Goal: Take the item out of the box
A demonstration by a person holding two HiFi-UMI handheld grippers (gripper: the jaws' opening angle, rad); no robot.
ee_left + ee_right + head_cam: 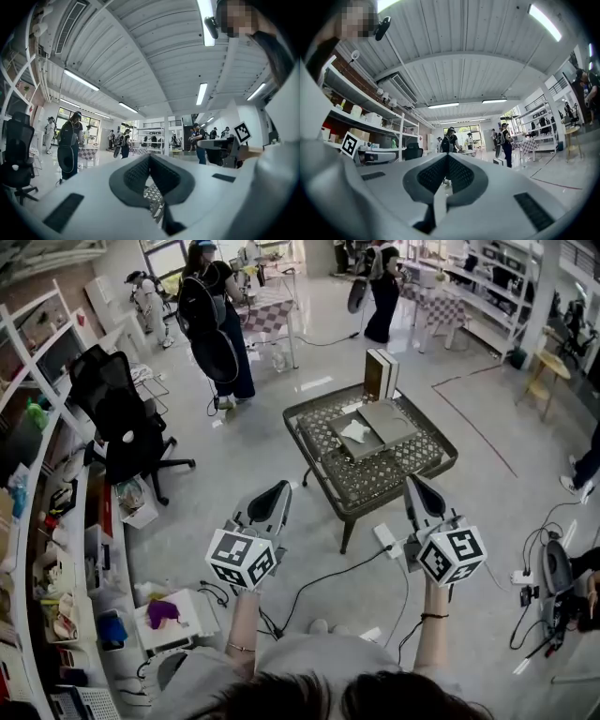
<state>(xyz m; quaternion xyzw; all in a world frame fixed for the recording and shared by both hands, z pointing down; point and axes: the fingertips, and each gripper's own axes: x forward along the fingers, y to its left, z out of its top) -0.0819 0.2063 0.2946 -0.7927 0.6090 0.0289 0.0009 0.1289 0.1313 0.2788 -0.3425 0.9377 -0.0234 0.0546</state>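
A low metal mesh table (412, 465) stands ahead on the floor. On it lies an open flat grey box (386, 422), and a white item (356, 432) rests in its left half. My left gripper (278, 491) is held in the air short of the table's near left corner, its jaws shut and empty. My right gripper (413, 482) hovers over the table's near right edge, also shut with nothing in it. In the left gripper view the pads (140, 171) meet at the tip. The pads (459, 173) meet the same way in the right gripper view.
A second box (380, 374) stands upright at the table's far edge. A black office chair (122, 418) and cluttered shelves (56, 521) are on the left. A person (216, 324) stands beyond. Cables and a power strip (387, 540) lie on the floor beneath my grippers.
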